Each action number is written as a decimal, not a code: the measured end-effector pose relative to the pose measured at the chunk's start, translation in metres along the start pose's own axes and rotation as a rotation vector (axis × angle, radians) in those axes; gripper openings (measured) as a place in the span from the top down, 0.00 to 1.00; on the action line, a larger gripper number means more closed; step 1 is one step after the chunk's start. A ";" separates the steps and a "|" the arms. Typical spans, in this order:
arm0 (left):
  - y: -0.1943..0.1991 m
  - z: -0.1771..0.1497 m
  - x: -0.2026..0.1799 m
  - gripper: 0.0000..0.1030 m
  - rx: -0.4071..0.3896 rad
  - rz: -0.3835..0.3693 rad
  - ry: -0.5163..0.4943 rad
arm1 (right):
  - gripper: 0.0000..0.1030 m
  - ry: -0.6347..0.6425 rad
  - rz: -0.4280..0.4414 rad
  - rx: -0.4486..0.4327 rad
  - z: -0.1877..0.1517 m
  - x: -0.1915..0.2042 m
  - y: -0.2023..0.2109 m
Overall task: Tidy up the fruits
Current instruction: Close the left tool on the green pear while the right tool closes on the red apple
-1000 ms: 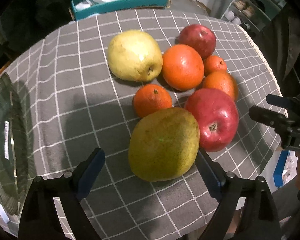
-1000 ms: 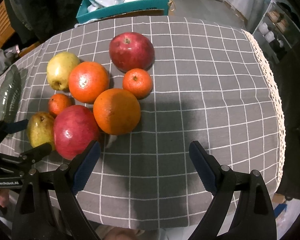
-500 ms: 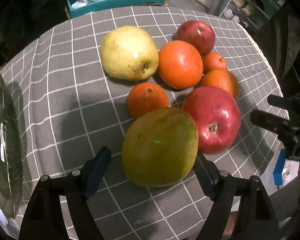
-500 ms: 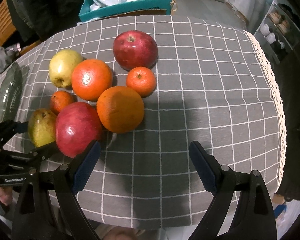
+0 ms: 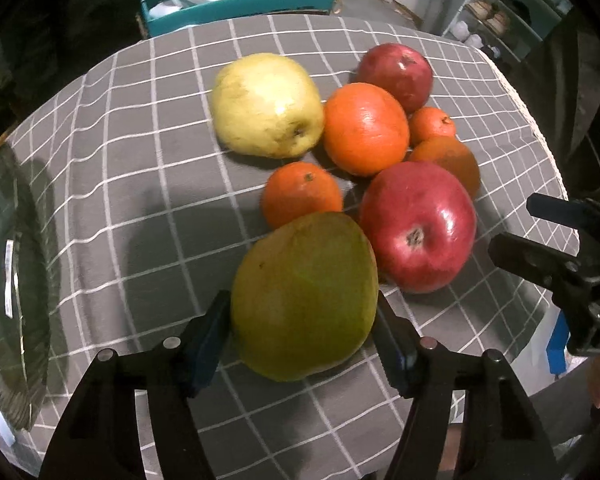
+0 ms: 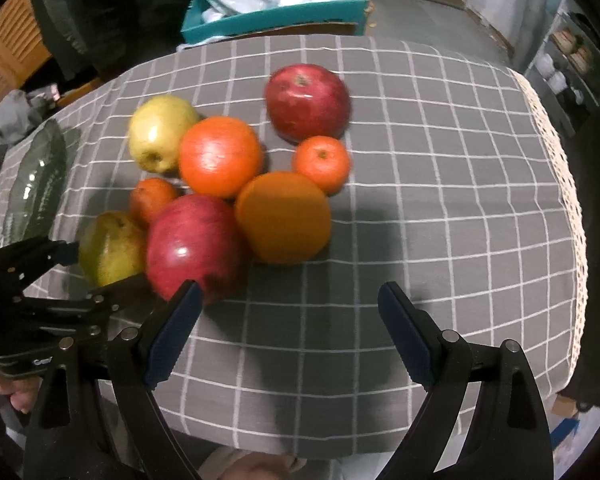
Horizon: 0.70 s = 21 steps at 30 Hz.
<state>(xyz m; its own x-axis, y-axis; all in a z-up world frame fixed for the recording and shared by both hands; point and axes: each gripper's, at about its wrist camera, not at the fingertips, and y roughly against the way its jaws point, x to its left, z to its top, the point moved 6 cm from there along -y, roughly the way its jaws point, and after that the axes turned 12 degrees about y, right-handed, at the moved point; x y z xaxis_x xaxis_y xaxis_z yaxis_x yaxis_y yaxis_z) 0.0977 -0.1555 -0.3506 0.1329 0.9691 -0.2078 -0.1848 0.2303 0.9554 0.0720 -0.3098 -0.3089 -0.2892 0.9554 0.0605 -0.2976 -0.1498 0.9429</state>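
Observation:
A green pear [image 5: 304, 296] lies at the near end of a fruit cluster on the grey checked tablecloth [image 5: 140, 200]. My left gripper [image 5: 300, 304] straddles it, jaws closing, both blue pads against its sides. In the right wrist view the same pear [image 6: 110, 248] sits between the left gripper's fingers [image 6: 66, 252]. Beside it are a red apple [image 5: 418, 232], a mandarin [image 5: 302, 194], a large orange [image 5: 366, 128] and a yellow pear [image 5: 266, 104]. My right gripper [image 6: 288, 290] is open over bare cloth, its left pad close to the red apple [image 6: 192, 244].
A second orange [image 6: 282, 218], a small mandarin [image 6: 322, 162] and another red apple [image 6: 308, 100] complete the cluster. A green glass plate [image 5: 4, 280] lies at the table's left edge. A teal box [image 5: 236, 4] stands behind the table. Lace trim [image 6: 572, 200] marks the right edge.
The left gripper's jaws have drawn in from wide apart until the pads meet the green pear. The right gripper has shifted slightly toward the fruit.

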 end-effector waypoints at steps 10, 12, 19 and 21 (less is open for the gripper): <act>0.019 -0.005 0.025 0.35 -0.029 -0.002 0.046 | 0.13 0.076 0.020 0.000 0.015 0.035 -0.008; 0.023 -0.006 0.029 0.35 -0.033 -0.006 0.050 | 0.13 0.083 0.022 0.009 0.016 0.040 -0.013; 0.031 -0.010 0.043 0.35 -0.045 -0.011 0.060 | 0.19 0.073 0.043 0.050 0.024 0.055 -0.030; 0.034 -0.010 0.048 0.35 -0.048 -0.014 0.066 | 0.19 0.067 0.034 0.072 0.024 0.056 -0.037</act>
<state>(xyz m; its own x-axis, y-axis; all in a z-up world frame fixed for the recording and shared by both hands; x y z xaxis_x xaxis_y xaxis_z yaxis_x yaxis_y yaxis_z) 0.0881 -0.1002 -0.3305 0.0715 0.9692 -0.2355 -0.2297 0.2458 0.9417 0.0884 -0.2448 -0.3325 -0.3591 0.9305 0.0729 -0.2208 -0.1605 0.9620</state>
